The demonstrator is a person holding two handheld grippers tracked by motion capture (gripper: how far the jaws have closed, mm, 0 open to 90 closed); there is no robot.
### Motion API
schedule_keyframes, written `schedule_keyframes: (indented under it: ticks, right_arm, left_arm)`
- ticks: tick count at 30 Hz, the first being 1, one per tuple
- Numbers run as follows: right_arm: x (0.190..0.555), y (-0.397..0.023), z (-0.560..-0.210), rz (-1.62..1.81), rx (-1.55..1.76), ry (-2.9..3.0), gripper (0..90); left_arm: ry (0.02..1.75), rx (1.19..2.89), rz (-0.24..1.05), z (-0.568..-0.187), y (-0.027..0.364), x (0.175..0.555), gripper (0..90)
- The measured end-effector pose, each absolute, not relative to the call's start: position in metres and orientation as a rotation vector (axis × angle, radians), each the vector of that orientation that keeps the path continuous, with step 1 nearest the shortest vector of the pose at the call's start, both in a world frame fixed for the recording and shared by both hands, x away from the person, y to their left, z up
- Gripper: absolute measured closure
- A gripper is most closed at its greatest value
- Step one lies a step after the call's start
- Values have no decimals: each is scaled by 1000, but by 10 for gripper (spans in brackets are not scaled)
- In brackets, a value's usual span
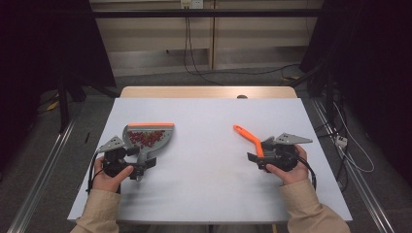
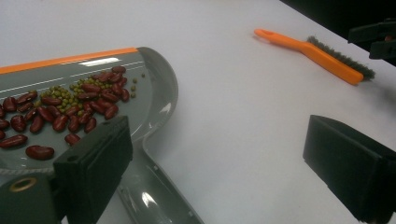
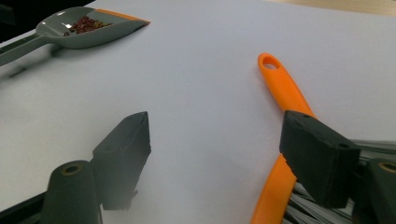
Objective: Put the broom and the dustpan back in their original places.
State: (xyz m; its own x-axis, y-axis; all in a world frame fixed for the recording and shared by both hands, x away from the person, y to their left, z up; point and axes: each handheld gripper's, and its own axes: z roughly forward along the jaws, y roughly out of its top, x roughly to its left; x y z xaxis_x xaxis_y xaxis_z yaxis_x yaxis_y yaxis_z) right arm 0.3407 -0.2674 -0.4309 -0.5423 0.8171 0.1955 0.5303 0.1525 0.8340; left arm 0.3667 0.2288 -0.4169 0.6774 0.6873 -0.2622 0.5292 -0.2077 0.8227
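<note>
Both grippers stand open: the left gripper [image 1: 142,167] at lower left straddles the handle of the bean-loaded dustpan [image 1: 148,137], the right gripper [image 1: 257,155] at centre right flanks the brush [image 1: 248,138]; an off-centre closing could tip beans out.

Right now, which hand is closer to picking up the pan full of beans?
Left. The left gripper sits right at the dustpan handle, jaws open with the handle beside one jaw. The right gripper is across the table by the orange brush, far from the pan.
</note>
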Motion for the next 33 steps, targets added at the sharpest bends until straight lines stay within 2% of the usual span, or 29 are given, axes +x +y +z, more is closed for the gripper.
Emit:
schedule_keyframes:
  ticks: [33]
  right_arm:
    - [302,-311,-439,1278,1279,2098,198]
  left_arm:
    - [906,1917,236,-425,235,356,81]
